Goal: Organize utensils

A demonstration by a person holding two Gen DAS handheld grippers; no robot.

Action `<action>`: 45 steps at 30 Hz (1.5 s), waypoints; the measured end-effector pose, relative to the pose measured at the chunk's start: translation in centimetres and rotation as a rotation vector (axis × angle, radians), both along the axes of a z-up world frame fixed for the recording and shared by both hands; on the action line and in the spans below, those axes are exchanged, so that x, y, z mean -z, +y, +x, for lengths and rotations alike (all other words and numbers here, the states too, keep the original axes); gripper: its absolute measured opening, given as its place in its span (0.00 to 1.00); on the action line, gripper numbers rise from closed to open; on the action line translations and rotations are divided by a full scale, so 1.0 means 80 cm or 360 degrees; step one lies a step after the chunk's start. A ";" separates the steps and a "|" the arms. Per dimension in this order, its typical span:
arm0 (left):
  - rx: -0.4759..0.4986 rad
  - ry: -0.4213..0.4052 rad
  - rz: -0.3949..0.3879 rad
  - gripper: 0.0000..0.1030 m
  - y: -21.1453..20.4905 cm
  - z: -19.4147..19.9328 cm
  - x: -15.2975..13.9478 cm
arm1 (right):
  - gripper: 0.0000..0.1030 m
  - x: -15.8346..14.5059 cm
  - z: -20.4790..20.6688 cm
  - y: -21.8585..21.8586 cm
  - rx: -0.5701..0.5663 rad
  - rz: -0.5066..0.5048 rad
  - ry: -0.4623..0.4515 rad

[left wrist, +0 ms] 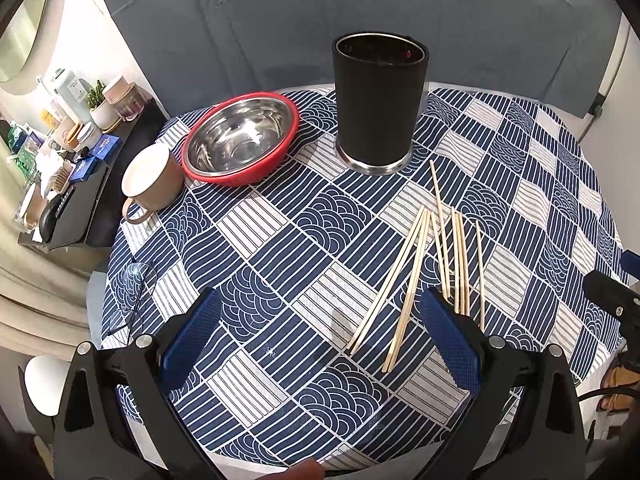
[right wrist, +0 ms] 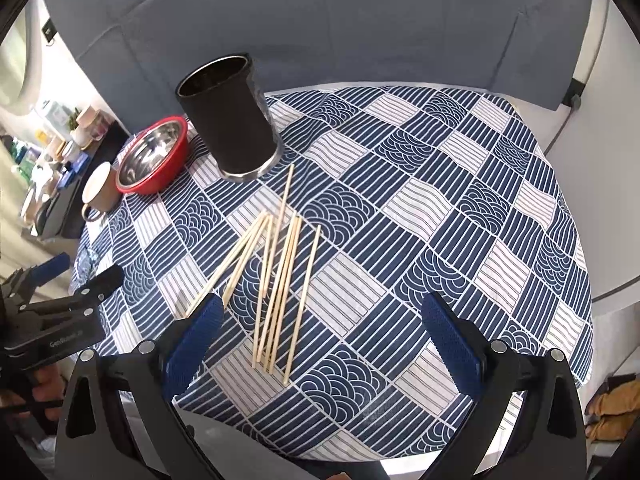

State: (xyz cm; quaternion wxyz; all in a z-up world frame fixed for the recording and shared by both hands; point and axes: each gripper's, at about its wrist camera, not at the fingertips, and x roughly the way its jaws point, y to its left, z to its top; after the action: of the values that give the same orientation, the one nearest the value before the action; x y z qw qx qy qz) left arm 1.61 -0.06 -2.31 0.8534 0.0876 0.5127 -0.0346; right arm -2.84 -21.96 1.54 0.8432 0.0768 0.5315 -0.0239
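Several wooden chopsticks (left wrist: 416, 268) lie loose on the blue patterned tablecloth, right of centre; they also show in the right wrist view (right wrist: 276, 280). A tall black holder cup (left wrist: 380, 100) stands upright beyond them, also in the right wrist view (right wrist: 230, 116); what is inside it cannot be made out. My left gripper (left wrist: 324, 332) is open and empty, above the near part of the table, its right finger over the chopsticks' near ends. My right gripper (right wrist: 324, 336) is open and empty, with the chopsticks between and ahead of its fingers.
A steel bowl with a red rim (left wrist: 240, 136) and a beige mug (left wrist: 150, 180) sit at the table's left back. Glasses (left wrist: 132, 292) lie at the left edge. A cluttered shelf (left wrist: 60, 148) stands left of the table. A grey padded wall (left wrist: 320, 8) is behind.
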 end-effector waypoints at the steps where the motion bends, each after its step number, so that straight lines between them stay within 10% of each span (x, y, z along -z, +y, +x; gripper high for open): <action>1: 0.0004 0.0006 0.0011 0.94 0.000 0.001 0.001 | 0.92 0.001 0.001 -0.001 0.0008 -0.0001 0.0002; 45: 0.0137 0.0445 0.0192 0.94 0.001 0.066 0.148 | 0.92 0.132 0.047 0.002 0.0031 -0.0101 0.0348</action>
State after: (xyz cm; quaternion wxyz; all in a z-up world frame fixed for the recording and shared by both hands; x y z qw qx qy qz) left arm 6.86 0.04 -14.16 0.7645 0.1549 0.6235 -0.0522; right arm 0.89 -21.77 -9.05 0.7820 0.0523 0.6185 -0.0571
